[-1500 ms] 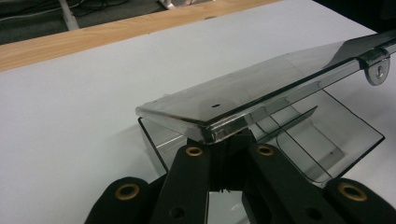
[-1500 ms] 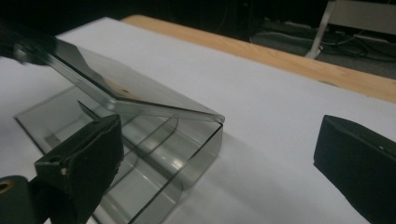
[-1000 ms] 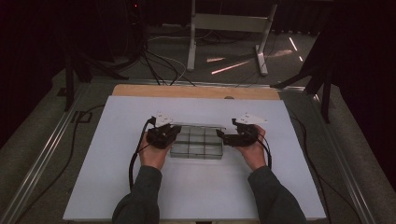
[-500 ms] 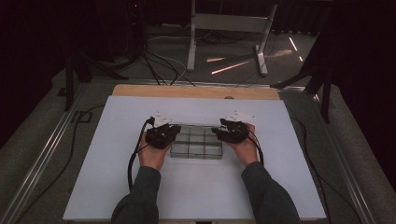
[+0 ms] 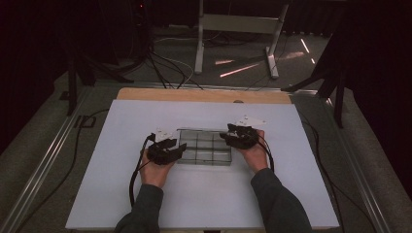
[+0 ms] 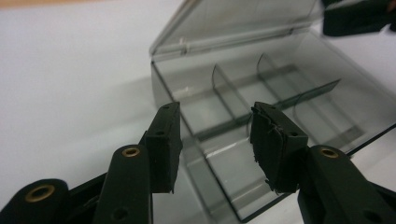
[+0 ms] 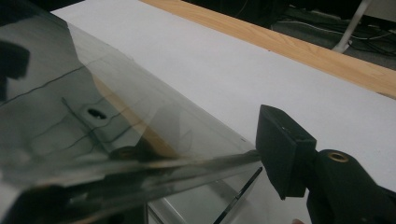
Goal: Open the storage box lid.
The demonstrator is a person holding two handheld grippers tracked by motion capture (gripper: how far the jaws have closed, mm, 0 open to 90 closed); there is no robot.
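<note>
A smoky clear plastic organiser box [image 5: 204, 145] with several divided compartments lies mid-table. In the left gripper view its compartments [image 6: 280, 93] look empty and its hinged lid [image 6: 233, 21] stands partly raised. My left gripper [image 5: 180, 148] is at the box's left end, open [image 6: 215, 140], jaws either side of the near corner wall. My right gripper [image 5: 226, 138] is at the right end. In the right gripper view it is open [image 7: 205, 158]. The lid [image 7: 93, 107] slants across between its jaws. One jaw shows through the plastic, and the lid's edge reaches the other pad [image 7: 280, 154].
The box rests on a white table top [image 5: 194, 204] with a wooden strip [image 5: 204, 95] along the far edge. Cables [image 5: 133, 179] trail from the grippers toward the person. Beyond the table are a dark floor, stands and wires.
My right gripper has moved left, in onto the box's right end, and the lid now lies between its jaws. The left gripper has hardly moved.
</note>
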